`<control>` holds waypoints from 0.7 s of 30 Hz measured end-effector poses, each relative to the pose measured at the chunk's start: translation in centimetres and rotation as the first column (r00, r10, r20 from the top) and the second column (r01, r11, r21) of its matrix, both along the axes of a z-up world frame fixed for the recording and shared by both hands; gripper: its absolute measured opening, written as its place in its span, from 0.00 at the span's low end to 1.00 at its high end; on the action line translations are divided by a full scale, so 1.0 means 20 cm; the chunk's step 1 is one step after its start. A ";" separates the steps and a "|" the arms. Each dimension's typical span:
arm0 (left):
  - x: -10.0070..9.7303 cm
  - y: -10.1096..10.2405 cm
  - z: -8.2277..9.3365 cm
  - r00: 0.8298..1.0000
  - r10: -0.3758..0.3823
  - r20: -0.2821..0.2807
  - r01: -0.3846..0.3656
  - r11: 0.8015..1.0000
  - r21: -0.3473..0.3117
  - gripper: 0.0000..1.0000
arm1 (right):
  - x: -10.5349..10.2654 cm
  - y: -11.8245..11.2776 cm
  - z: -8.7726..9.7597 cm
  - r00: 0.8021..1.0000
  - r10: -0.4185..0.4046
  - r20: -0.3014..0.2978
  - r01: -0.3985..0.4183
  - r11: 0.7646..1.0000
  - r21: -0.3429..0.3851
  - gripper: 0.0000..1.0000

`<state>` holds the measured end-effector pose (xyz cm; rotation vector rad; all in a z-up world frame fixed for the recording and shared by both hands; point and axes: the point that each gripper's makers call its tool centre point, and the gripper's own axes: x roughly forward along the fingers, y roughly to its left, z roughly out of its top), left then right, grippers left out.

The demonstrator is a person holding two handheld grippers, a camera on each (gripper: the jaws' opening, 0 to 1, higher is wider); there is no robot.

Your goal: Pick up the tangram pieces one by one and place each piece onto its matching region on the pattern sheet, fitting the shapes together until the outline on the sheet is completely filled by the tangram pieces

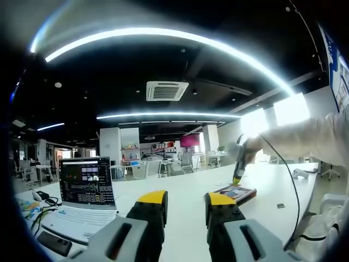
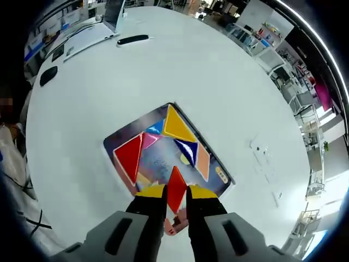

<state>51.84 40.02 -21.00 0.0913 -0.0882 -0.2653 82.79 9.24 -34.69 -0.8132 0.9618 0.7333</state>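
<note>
Above the pattern sheet (image 2: 163,158), right tongs (image 2: 175,192) pinch a red piece (image 2: 175,188); left tongs (image 1: 187,199) spread.

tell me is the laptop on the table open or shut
Open. In the left gripper view the laptop has its lid raised, with the lit screen facing the camera and the keyboard exposed on the white table.

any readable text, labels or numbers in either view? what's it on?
None can be read.
Laptop screen: windows with content, too small and blurred.
Pattern sheet: a small yellow mark near its edge, illegible.
Wall poster: blurred, cut off by the rim.
</note>
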 end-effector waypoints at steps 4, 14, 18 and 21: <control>0.00 0.01 0.00 1.000 0.006 0.001 -0.006 1.000 -0.002 0.29 | 0.14 0.00 -0.03 1.000 -0.005 0.029 0.005 1.000 -0.024 0.16; -0.01 0.02 0.00 1.000 0.007 0.010 -0.007 1.000 -0.013 0.29 | 0.34 -0.02 -0.10 0.998 -0.012 0.066 0.015 0.999 -0.040 0.16; -0.01 0.03 0.00 1.000 0.013 0.003 -0.013 1.000 -0.012 0.29 | 0.35 -0.03 -0.14 0.998 -0.003 0.064 0.006 0.999 -0.047 0.16; -0.01 0.03 0.00 1.000 0.013 0.004 -0.013 1.000 -0.012 0.29 | 0.34 -0.03 -0.15 0.997 0.025 0.068 -0.021 0.997 -0.071 0.16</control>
